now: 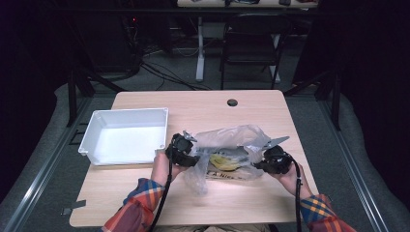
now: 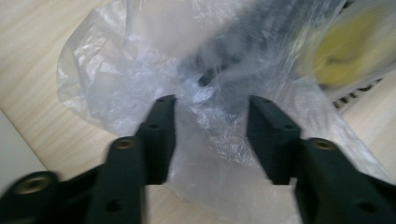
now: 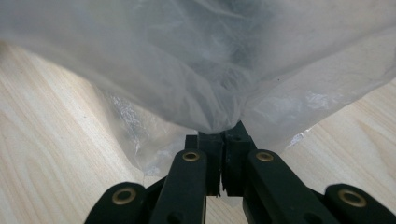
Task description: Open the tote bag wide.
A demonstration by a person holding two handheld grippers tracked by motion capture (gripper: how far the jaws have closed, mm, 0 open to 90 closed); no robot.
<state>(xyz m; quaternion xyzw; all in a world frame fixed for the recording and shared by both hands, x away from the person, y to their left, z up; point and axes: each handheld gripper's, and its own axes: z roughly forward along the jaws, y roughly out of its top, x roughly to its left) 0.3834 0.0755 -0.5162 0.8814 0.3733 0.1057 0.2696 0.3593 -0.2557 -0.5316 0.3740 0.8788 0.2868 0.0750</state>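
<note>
A clear plastic bag (image 1: 232, 137) lies crumpled on the wooden table (image 1: 232, 203), with a yellow item (image 1: 223, 162) and a printed pack inside it. My left gripper (image 1: 186, 150) is at the bag's left end. In the left gripper view its jaws (image 2: 212, 105) stand apart with loose film of the bag (image 2: 140, 56) between them, and the pads do not press on it. The yellow item (image 2: 345, 56) shows blurred at the upper right. My right gripper (image 1: 263, 162) is at the bag's right end. There the jaws (image 3: 222, 135) are shut on a pinch of the bag (image 3: 196, 60).
A white empty tray (image 1: 130, 112) sits on the table just left of my left hand. A round cable hole (image 1: 232, 102) is near the table's far edge. A dark chair (image 1: 254, 43) and cables stand on the floor beyond the table.
</note>
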